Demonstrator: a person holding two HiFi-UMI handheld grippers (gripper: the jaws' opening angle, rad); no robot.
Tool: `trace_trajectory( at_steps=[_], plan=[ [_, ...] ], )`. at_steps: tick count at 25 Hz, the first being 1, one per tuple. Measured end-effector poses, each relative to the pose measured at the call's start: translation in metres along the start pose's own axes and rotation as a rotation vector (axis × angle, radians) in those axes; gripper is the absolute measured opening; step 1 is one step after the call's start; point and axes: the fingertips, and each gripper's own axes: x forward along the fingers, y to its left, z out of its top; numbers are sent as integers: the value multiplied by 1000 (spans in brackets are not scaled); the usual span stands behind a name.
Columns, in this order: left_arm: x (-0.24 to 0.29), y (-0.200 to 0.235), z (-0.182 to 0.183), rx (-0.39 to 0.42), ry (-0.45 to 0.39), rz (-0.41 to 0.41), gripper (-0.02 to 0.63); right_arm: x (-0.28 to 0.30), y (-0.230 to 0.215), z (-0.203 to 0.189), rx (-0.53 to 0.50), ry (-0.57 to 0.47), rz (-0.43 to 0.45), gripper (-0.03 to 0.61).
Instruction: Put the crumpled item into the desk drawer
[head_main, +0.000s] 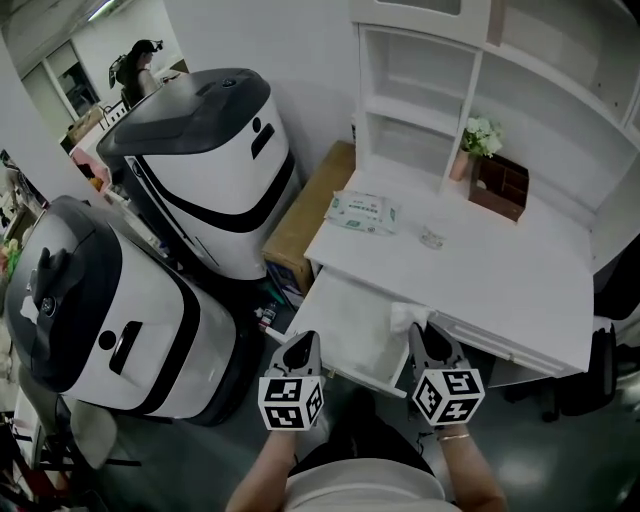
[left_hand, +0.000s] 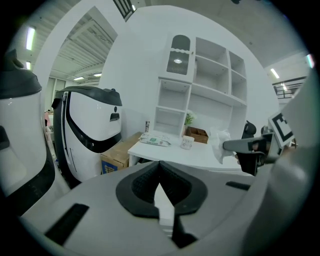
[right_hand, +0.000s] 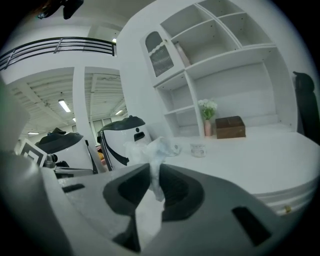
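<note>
The crumpled item is a white tissue (head_main: 407, 315); it hangs over the right end of the open desk drawer (head_main: 345, 320), which is pulled out from the white desk (head_main: 500, 270). My right gripper (head_main: 421, 332) is shut on the tissue. In the right gripper view the tissue (right_hand: 149, 149) sticks up between the dark pads of the right gripper (right_hand: 152, 174). My left gripper (head_main: 304, 342) sits at the drawer's front left corner, apart from the tissue. Its pads (left_hand: 145, 181) meet at the tips with nothing between them. In the left gripper view the tissue (left_hand: 220, 142) shows at the right.
On the desk lie a wipes pack (head_main: 362, 211), a small jar (head_main: 432, 238), a wooden box (head_main: 498, 186) and a flower vase (head_main: 478, 140). A cardboard box (head_main: 310, 210) and two large white-and-black machines (head_main: 210, 160) (head_main: 100, 320) stand to the left. A dark chair (head_main: 600, 370) stands at the right.
</note>
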Motion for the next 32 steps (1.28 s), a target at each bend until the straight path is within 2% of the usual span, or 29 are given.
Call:
trace_trajectory(
  at_steps=[14, 24, 32],
  plan=[
    [21, 24, -2, -67, 16, 118, -8, 71, 11, -26, -51, 154, 149, 60],
    [10, 40, -11, -112, 26, 207, -8, 109, 27, -73, -100, 311, 240, 60],
    [-10, 59, -26, -143, 51, 283, -8, 134, 34, -114, -138, 435, 266, 60]
  ],
)
